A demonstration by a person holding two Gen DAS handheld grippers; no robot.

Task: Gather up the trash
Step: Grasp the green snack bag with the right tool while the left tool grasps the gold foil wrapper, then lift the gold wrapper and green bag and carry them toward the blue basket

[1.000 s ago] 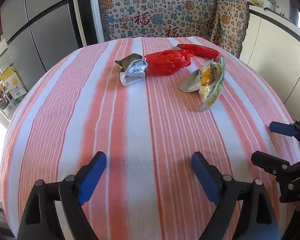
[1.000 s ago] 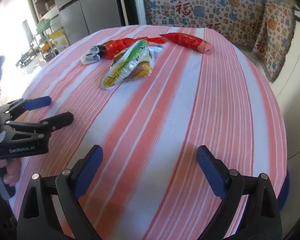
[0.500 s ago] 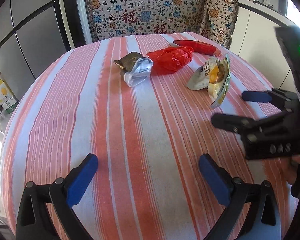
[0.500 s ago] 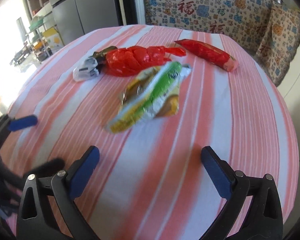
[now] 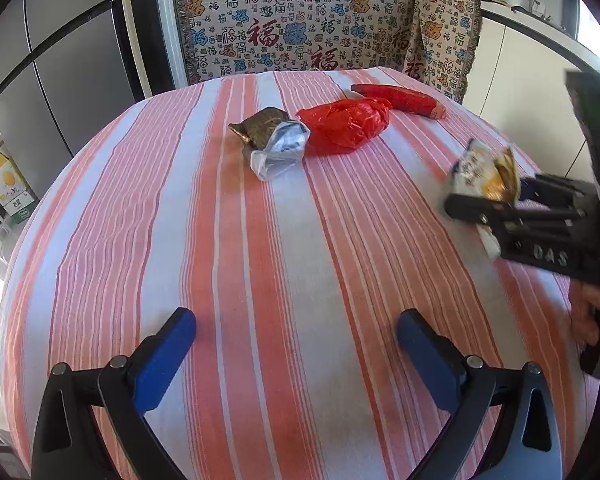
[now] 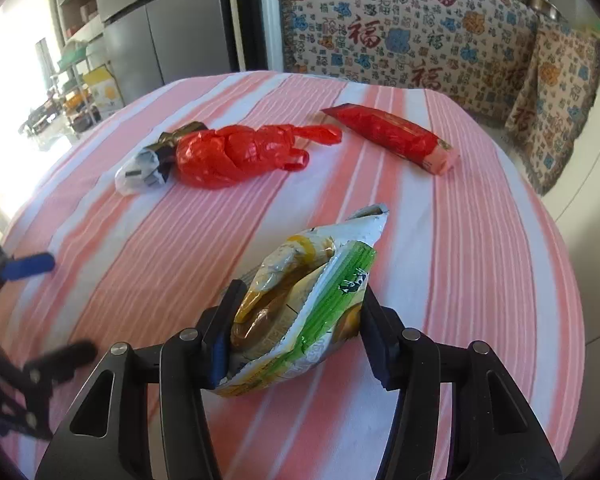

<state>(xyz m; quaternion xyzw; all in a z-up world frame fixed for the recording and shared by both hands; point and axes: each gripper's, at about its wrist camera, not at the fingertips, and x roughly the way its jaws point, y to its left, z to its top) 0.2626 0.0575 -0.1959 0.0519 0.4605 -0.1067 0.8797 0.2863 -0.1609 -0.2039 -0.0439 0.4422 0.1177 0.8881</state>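
The right tongs (image 6: 296, 344) pinch a green and yellow snack wrapper (image 6: 300, 308) between both pads, holding it just above the striped cloth of the surface (image 6: 480, 264). The left tongs (image 5: 296, 344) are spread wide with nothing between them, low over the near part of the surface. Further back lie a crumpled red plastic bag (image 5: 346, 126), a brown and silver wrapper (image 5: 272, 140) touching its left end, and a long red packet (image 5: 400, 100) close behind the bag.
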